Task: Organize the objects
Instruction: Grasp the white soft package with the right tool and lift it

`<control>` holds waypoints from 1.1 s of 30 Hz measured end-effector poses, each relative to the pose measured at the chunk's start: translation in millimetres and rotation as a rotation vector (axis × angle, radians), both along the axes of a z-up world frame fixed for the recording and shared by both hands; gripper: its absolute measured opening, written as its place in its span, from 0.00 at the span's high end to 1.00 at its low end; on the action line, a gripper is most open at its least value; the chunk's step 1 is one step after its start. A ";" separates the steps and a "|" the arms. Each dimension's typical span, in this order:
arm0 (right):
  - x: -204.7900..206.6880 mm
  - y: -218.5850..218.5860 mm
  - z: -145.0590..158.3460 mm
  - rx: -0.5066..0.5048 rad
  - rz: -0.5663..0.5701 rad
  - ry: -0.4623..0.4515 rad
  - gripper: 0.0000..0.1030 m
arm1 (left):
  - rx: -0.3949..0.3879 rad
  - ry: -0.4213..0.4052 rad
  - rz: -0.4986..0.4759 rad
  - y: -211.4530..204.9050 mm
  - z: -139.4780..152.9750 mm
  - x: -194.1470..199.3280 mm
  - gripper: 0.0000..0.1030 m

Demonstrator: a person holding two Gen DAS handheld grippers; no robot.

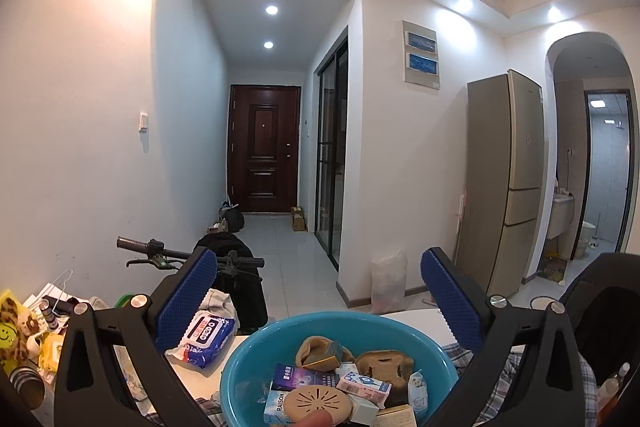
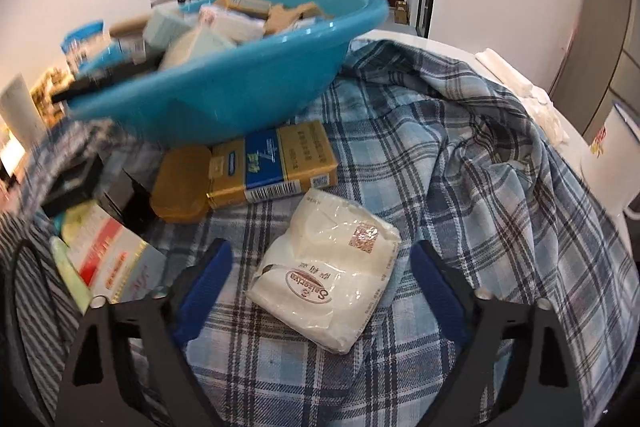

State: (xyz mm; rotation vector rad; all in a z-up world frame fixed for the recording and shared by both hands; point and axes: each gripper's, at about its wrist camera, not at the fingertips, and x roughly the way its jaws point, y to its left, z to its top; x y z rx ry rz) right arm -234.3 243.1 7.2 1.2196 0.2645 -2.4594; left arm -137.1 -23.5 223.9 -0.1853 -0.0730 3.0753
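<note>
A blue plastic basin (image 1: 256, 355) (image 2: 224, 95) holds several small boxes, a round tan lid (image 1: 318, 405) and brown items. My left gripper (image 1: 320, 299) is open and empty, above the basin's far rim. My right gripper (image 2: 320, 287) is open, its fingers either side of a white plastic-wrapped packet (image 2: 332, 275) lying on a blue plaid cloth (image 2: 460, 167). A gold and blue carton (image 2: 272, 163) and an amber plastic case (image 2: 180, 183) lie between the packet and the basin.
A wet-wipes pack (image 1: 206, 339) and cluttered small items (image 1: 24, 331) lie left of the basin. A red and white box (image 2: 104, 255) lies at left. A white enamel mug (image 2: 612, 155) stands at right. A scooter handlebar (image 1: 160, 251) is behind the table.
</note>
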 end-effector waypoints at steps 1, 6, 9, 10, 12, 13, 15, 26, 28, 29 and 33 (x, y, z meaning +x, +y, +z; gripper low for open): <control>-0.9 -1.2 -1.7 0.016 -0.001 -0.004 0.19 | 0.004 -0.001 0.003 -1.2 0.2 0.1 0.00; -4.7 -1.6 -8.9 0.054 -0.005 -0.035 0.22 | 0.015 -0.007 0.012 -5.0 1.4 -0.7 0.00; -1.4 -3.3 -5.5 0.070 -0.003 -0.002 0.36 | 0.017 -0.010 0.013 -5.8 2.2 -1.5 0.00; 1.0 -4.3 -3.4 0.074 0.001 0.013 0.42 | 0.017 -0.010 0.014 -5.6 2.3 -1.6 0.00; 6.4 -5.7 2.7 0.075 0.010 0.048 0.43 | 0.018 -0.011 0.016 -6.0 2.2 -1.8 0.00; 9.7 -6.4 6.2 0.079 0.010 0.071 0.44 | 0.019 -0.012 0.014 -6.4 2.2 -2.4 0.00; 15.5 -8.8 12.8 0.086 0.008 0.112 0.44 | 0.020 -0.013 0.009 -6.1 1.8 -2.1 0.00; 41.0 5.0 54.7 -0.035 -0.022 0.310 0.49 | 0.003 -0.002 -0.015 6.1 2.2 1.2 0.00; 42.6 9.1 56.9 -0.078 -0.005 0.333 0.53 | 0.004 0.004 -0.020 7.7 2.1 1.6 0.00; 47.5 10.1 60.4 -0.103 0.009 0.356 0.57 | 0.009 0.006 -0.028 8.4 1.5 2.1 0.00; 67.0 14.5 71.3 -0.129 -0.009 0.487 0.57 | 0.047 -0.002 -0.062 11.8 0.4 0.6 0.00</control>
